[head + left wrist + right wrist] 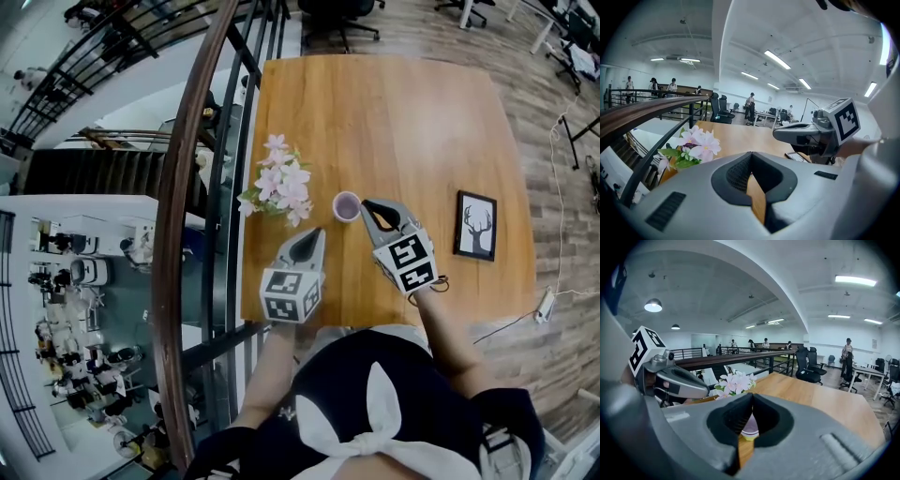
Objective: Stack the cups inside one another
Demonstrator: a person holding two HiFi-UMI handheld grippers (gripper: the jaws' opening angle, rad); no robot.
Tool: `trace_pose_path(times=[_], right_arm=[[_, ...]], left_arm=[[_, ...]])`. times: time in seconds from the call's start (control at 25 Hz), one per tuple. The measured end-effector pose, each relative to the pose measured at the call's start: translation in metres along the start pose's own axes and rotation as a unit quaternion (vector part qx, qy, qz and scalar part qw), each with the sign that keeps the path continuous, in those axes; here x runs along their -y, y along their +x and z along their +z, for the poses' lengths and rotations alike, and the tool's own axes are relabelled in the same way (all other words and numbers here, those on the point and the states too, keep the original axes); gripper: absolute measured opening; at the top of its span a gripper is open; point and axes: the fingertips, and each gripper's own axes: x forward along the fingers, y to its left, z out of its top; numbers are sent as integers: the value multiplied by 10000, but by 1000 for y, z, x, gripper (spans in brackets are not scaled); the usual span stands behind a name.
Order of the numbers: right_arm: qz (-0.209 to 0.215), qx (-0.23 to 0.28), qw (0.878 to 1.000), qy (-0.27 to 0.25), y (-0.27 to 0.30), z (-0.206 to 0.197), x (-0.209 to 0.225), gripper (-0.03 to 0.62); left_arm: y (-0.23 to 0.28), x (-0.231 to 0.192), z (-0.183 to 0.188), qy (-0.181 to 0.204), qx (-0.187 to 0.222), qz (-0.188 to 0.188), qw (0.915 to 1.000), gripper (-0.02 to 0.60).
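A pale purple cup [347, 205] stands on the wooden table [394, 122], just right of the flowers. Through the right gripper view the same purple cup [751, 426] shows low behind the jaws, with a yellow edge under it. My right gripper [366, 203] hovers with its tip just to the right of the cup, shut with nothing between its jaws [752, 395]. Nearer the table's front edge, below and left of the cup, my left gripper [317, 231] is also shut and empty [751, 154]. Both are held above the tabletop.
A bunch of pink and white flowers [279, 186] lies at the table's left edge. A black-framed deer picture [475, 226] lies at the right. A dark railing [187, 187] with a drop beyond runs along the left side. Office chairs stand past the far edge.
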Motion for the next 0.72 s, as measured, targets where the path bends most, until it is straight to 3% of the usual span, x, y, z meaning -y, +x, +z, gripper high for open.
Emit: trace_pose_path(times=[0.72], right_arm=[[563, 40, 9983, -147, -30, -1, -47, -2]], left_arm=[[-13, 41, 13, 280, 234, -345, 9987, 17]])
